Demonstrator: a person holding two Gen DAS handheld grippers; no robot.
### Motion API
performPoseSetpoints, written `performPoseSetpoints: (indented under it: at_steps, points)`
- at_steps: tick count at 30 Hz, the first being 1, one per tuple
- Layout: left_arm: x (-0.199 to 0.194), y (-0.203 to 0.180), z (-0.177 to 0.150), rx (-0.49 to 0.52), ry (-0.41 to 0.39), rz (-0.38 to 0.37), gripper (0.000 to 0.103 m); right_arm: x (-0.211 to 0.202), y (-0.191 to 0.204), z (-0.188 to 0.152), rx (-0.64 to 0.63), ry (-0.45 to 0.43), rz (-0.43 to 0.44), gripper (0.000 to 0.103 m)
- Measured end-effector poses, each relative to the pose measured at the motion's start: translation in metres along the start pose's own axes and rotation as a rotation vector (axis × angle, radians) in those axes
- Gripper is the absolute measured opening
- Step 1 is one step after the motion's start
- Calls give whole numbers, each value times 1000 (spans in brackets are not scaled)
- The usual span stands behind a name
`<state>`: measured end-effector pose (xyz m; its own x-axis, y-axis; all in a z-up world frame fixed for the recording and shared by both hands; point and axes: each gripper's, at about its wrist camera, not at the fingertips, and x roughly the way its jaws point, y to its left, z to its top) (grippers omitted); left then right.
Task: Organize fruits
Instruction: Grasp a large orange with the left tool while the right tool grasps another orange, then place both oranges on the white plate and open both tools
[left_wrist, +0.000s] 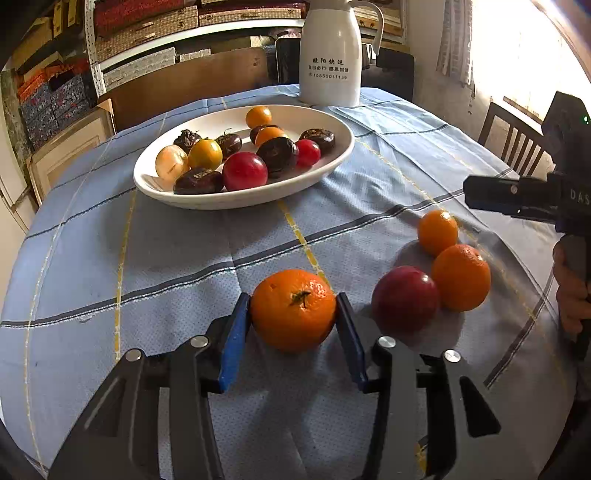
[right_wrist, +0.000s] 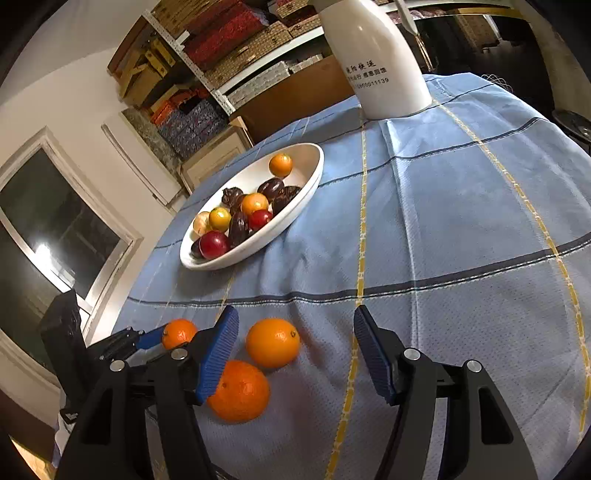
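Left wrist: round dimpled orange (left_wrist: 293, 310) between tongs (left_wrist: 293, 328)

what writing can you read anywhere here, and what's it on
"15850011139" on the white jug, below two lines of Chinese characters too blurred to read surely.
"DAS", cut off at the frame edge, on the right gripper body.
No label is readable on the fruit or the bowl.

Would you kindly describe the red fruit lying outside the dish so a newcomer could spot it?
On the blue checked tablecloth, look nearer than the white oval dish, right of the left gripper. The red fruit touches a large orange; it is the only red one among the loose oranges.
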<state>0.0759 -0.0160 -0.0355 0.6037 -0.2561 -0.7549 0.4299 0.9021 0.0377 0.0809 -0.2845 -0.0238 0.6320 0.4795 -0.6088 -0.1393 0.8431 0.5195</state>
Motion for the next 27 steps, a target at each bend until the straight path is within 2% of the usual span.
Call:
performPoseSetpoints:
  at_steps: [7,11,15,17,21,27]
  points:
    - [1,4,0,-23,2,-14,46,13,10,-6,-42,67,11,64]
    - [1,4,0,-22,2,-14,46,19,10,-6,-24,78,34,46]
    - [1,4,0,-16,3,-11,46,28,13,-7,-22,110,44,45]
    - [3,3,1,-14,11,-10,46,34,16,-8,-25,132,36,41]
    - [9,5,0,-20,36,-30,46,33,18,-10,-41,120,38,38]
    - [2,6,0,-29,6,-38,45,25,16,-8,-42,86,43,38]
